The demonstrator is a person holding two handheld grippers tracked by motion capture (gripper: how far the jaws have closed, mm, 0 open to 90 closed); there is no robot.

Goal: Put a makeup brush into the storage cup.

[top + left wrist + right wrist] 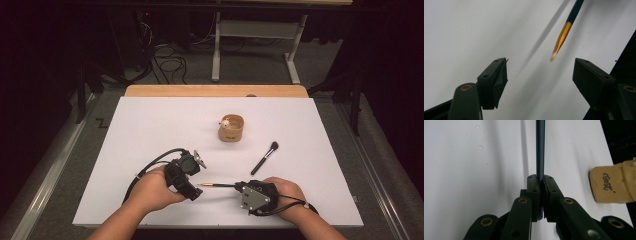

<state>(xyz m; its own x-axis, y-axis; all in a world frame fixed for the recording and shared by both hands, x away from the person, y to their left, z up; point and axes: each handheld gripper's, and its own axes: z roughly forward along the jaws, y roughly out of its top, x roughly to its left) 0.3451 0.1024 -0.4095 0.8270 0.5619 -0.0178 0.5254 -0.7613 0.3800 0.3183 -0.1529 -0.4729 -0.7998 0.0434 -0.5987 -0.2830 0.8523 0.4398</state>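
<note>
A thin brush [217, 185] with a dark handle and a gold ferrule lies level just above the white mat, its tip pointing left. My right gripper [240, 186] is shut on its handle; in the right gripper view the jaws [540, 178] pinch the dark shaft [540, 147]. My left gripper [194, 189] sits at the brush's tip end. In the left gripper view its jaws [540, 63] stand open, and the gold tip [562, 35] hangs ahead of the gap, touching neither pad.
A tan cup-shaped holder [231, 129] with a small pale item inside stands mid-mat, and it appears at the right edge of the right gripper view [610, 185]. A black makeup brush [265, 157] lies right of centre. The white mat [150, 130] covers the wooden table [215, 90].
</note>
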